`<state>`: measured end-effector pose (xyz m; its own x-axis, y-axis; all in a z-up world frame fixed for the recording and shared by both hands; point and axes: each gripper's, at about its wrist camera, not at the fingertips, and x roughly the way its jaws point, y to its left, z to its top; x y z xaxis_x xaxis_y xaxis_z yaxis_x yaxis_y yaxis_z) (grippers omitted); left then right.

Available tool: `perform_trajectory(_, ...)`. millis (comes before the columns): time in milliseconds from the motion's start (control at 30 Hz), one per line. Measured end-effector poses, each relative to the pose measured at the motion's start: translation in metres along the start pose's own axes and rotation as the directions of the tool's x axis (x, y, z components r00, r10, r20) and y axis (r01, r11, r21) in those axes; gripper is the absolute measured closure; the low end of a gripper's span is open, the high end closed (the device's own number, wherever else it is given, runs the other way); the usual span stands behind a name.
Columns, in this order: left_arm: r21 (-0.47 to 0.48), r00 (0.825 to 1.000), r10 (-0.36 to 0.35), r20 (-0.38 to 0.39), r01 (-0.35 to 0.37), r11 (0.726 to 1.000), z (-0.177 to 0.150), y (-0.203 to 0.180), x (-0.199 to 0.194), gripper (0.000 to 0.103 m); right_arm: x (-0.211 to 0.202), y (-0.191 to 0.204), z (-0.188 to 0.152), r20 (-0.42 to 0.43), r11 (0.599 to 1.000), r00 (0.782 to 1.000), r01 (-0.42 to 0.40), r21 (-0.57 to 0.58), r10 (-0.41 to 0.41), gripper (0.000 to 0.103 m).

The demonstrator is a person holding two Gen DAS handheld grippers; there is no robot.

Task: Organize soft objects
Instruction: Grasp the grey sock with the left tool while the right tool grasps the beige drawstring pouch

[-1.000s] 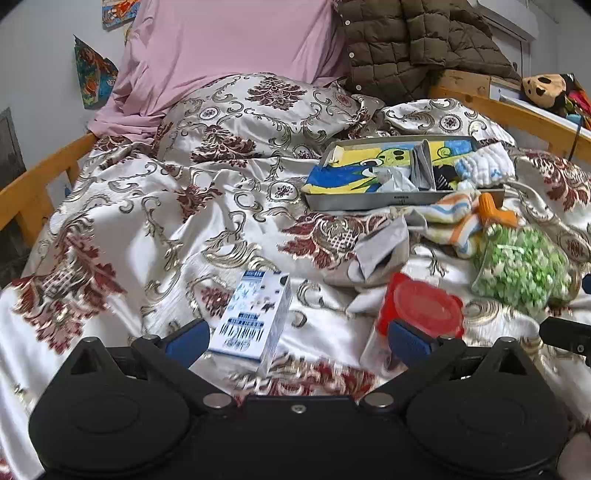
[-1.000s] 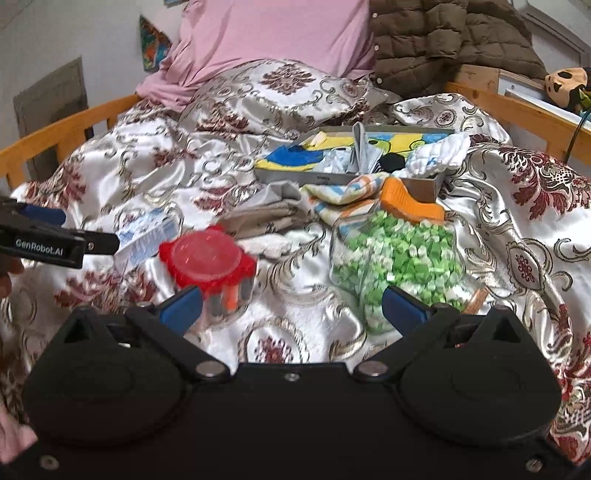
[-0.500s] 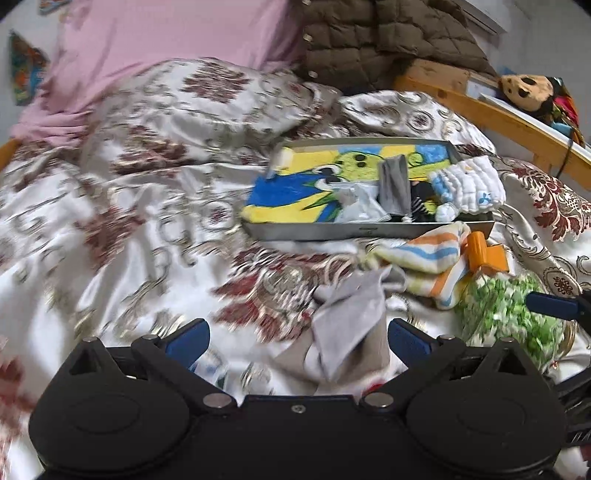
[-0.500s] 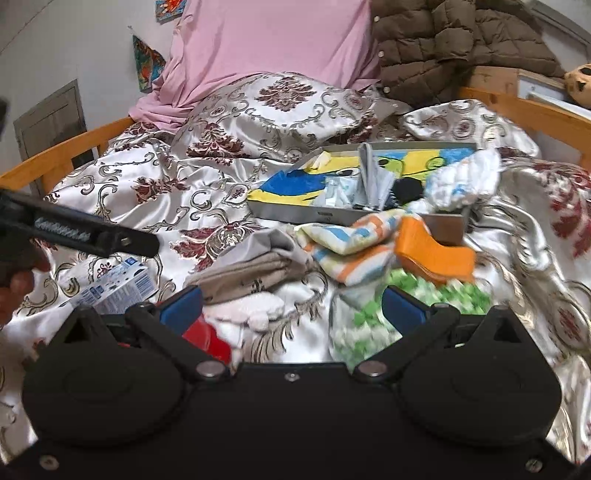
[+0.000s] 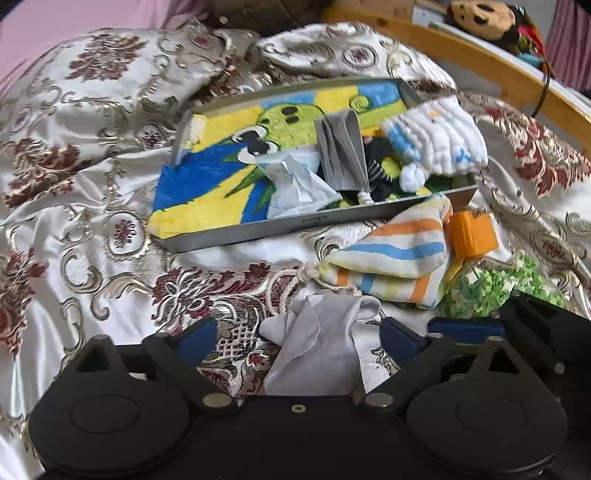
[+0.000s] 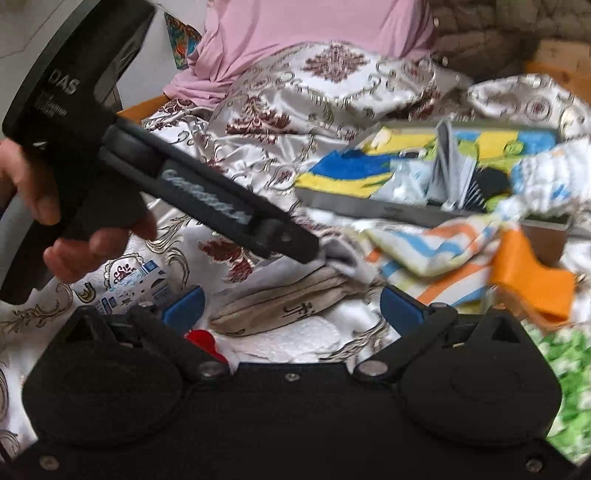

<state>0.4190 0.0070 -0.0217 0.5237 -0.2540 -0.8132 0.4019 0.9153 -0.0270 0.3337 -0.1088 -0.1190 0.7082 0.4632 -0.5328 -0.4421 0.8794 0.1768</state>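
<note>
A grey sock point(image 5: 317, 347) lies on the bed between the open fingers of my left gripper point(image 5: 299, 338). In the right wrist view the left gripper point(image 6: 295, 245) reaches in from the left, its tips at the grey sock point(image 6: 343, 258), above a beige sock point(image 6: 280, 306) and a white cloth point(image 6: 291, 341). My right gripper point(image 6: 293, 308) is open just above the beige sock. A striped cloth point(image 5: 391, 258) lies to the right. A grey tray point(image 5: 295, 225) holds a colourful towel point(image 5: 207, 177), a grey cloth point(image 5: 343, 151) and a white-blue cloth point(image 5: 439, 140).
An orange object point(image 5: 471, 232) and a bag of green pieces point(image 5: 491, 288) lie right of the striped cloth. A small blue-white box point(image 6: 136, 284) and a red lid point(image 6: 203, 341) sit at the lower left. A wooden bed rail point(image 5: 461, 62) runs behind, with a pink pillow point(image 6: 314, 26).
My left gripper swung right and forward from the box to the grey sock. My right gripper moved forward and left, from the green bag to over the beige sock.
</note>
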Motion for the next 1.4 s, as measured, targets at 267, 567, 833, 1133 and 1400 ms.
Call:
perform_trajectory(267, 0.035, 0.995, -0.062, -0.074, 0.065, 0.997, 0.006, -0.005, 0.018, 0.030, 0.006, 0.002, -0.003, 0.013, 1.000, 1.000, 0.006, -0.008, -0.006, 0.008)
perform_trajectory(567, -0.035, 0.985, -0.126, -0.120, 0.123, 0.992, 0.006, 0.002, 0.030, 0.076, 0.008, 0.002, -0.002, 0.008, 1.000, 1.000, 0.009, -0.024, -0.008, 0.015)
perform_trajectory(833, -0.058, 0.985, -0.137, -0.109, 0.131, 0.990, 0.007, 0.008, 0.026, 0.094, 0.015, 0.001, 0.000, -0.005, 1.000, 1.000, -0.007, 0.001, 0.007, 0.020)
perform_trajectory(1133, -0.144, 0.989, -0.134, -0.068, 0.123, 0.982, 0.008, 0.024, 0.022, 0.094, 0.021, 0.001, -0.001, -0.018, 1.000, 1.000, -0.001, 0.002, 0.001, 0.028)
perform_trajectory(1400, -0.137, 0.993, -0.111, -0.044, 0.104, 0.985, 0.007, 0.029, 0.012, 0.094, 0.023, 0.006, -0.003, -0.029, 1.000, 1.000, 0.003, -0.021, -0.004, 0.030)
